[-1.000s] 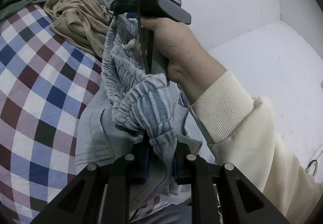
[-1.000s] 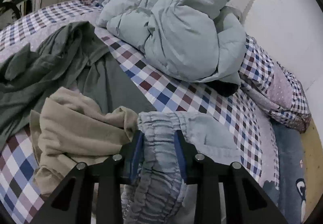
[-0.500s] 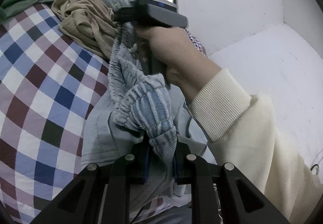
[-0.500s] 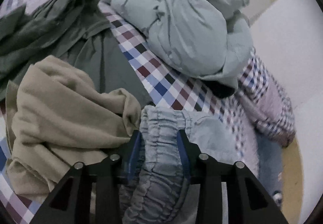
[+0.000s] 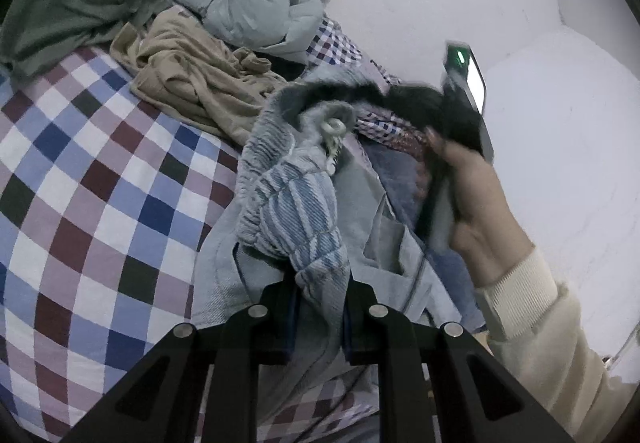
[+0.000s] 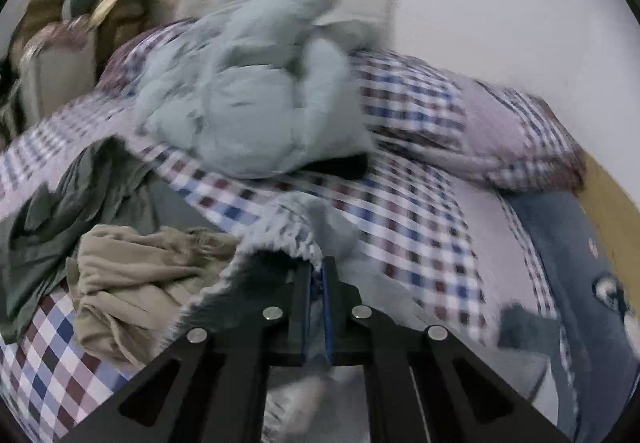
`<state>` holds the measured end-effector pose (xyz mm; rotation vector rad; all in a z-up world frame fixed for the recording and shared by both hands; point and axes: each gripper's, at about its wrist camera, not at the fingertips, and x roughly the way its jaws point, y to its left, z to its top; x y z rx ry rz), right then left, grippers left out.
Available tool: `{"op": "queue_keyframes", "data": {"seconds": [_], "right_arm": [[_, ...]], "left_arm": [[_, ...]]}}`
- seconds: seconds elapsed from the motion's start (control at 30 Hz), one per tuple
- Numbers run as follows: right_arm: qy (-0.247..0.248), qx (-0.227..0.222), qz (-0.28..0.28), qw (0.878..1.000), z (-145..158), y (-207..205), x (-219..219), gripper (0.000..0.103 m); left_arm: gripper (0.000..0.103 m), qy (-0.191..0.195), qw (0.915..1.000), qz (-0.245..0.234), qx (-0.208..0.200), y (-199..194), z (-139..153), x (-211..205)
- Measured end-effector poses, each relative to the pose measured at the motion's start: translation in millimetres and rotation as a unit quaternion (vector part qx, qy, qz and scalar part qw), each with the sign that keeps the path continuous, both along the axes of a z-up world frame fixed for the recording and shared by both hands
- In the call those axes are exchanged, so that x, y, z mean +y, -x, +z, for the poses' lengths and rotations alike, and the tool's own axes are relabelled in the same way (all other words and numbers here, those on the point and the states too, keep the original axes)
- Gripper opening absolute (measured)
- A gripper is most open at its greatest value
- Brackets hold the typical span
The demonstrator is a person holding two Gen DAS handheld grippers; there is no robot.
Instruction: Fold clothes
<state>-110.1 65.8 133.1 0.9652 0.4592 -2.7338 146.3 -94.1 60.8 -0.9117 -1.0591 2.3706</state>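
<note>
A pale blue-grey garment with an elastic waistband (image 5: 296, 211) lies bunched on the checked bed sheet (image 5: 80, 183). My left gripper (image 5: 318, 283) is shut on a fold of that waistband, striped inner side up. A white drawstring (image 5: 332, 131) hangs from the band. The band stretches up to the right gripper, blurred in the left wrist view and held by a hand (image 5: 472, 195) in a cream sleeve. In the right wrist view the right gripper (image 6: 318, 275) has its fingers nearly together, pinching the waistband edge (image 6: 280, 239).
A beige garment (image 5: 192, 79) lies crumpled just beyond the blue one, an olive green garment (image 5: 68, 7) further left. A pale green padded quilt (image 6: 256, 111) is heaped at the back. A checked pillow (image 6: 500, 131) and dark blue blanket (image 6: 568, 263) lie right, by the white wall (image 5: 560, 123).
The right gripper's jaws closed onto the waistband edge. The right hand swung up and to the right, rolling and pulling the band open. The left gripper kept its grip and shifted slightly.
</note>
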Motion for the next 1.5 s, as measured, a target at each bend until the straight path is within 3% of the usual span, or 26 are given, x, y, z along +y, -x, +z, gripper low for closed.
{"op": "queue_keyframes", "data": {"seconds": [0.03, 0.17, 0.3, 0.37, 0.5, 0.63, 0.7, 0.73, 0.83, 0.93, 0.97, 1.0, 1.07, 1.17, 1.5], "right_arm": [[0.014, -0.003, -0.015, 1.0, 3, -2, 18, 0.003], [0.053, -0.028, -0.073, 0.996, -6, -8, 89, 0.003], [0.112, -0.058, -0.131, 0.983, -28, -22, 160, 0.003], [0.143, -0.069, -0.13, 0.979, -41, -25, 182, 0.004], [0.162, -0.076, -0.113, 0.977, -53, -24, 193, 0.007], [0.138, -0.074, -0.102, 0.982, -57, -11, 185, 0.01], [0.134, -0.074, -0.098, 0.983, -58, -4, 181, 0.026], [0.132, -0.074, -0.095, 0.984, -58, 0, 179, 0.039], [0.133, -0.069, -0.084, 0.985, -58, 10, 174, 0.044], [0.139, -0.072, -0.071, 0.985, -62, 15, 171, 0.039], [0.14, -0.072, -0.069, 0.985, -64, 16, 170, 0.021], [0.142, -0.07, -0.074, 0.985, -63, 16, 171, 0.016], [0.171, -0.063, -0.076, 0.98, -58, 12, 177, 0.007], [0.171, -0.044, -0.071, 0.982, -39, 5, 177, 0.006], [0.125, 0.038, -0.002, 0.991, 96, 1, 106, 0.005]], "left_arm": [[0.016, 0.009, 1.0, -0.003, 0.002, 15, -3, 10], [0.016, 0.043, 0.9989, -0.016, 0.011, 8, -1, 33], [0.016, 0.079, 0.9961, -0.033, 0.024, 10, 4, 51], [0.016, 0.092, 0.9945, -0.04, 0.028, 15, 3, 57], [0.016, 0.115, 0.9914, -0.052, 0.035, 16, 3, 67], [0.016, 0.129, 0.9889, -0.063, 0.037, 17, 0, 76], [0.016, 0.131, 0.9884, -0.069, 0.035, 13, 0, 80], [0.016, 0.132, 0.9881, -0.072, 0.034, 11, 0, 82], [0.016, 0.132, 0.9875, -0.078, 0.034, 8, -1, 86], [0.016, 0.124, 0.9885, -0.081, 0.031, 4, 0, 86], [0.015, 0.12, 0.9891, -0.079, 0.032, 4, 0, 85], [0.015, 0.116, 0.9897, -0.077, 0.031, 3, 1, 84], [0.012, 0.104, 0.9914, -0.073, 0.032, 2, 3, 78], [0.008, 0.076, 0.9944, -0.058, 0.047, -2, 13, 59], [0.007, 0.026, 0.9905, 0.024, 0.133, -6, 81, -21]]}}
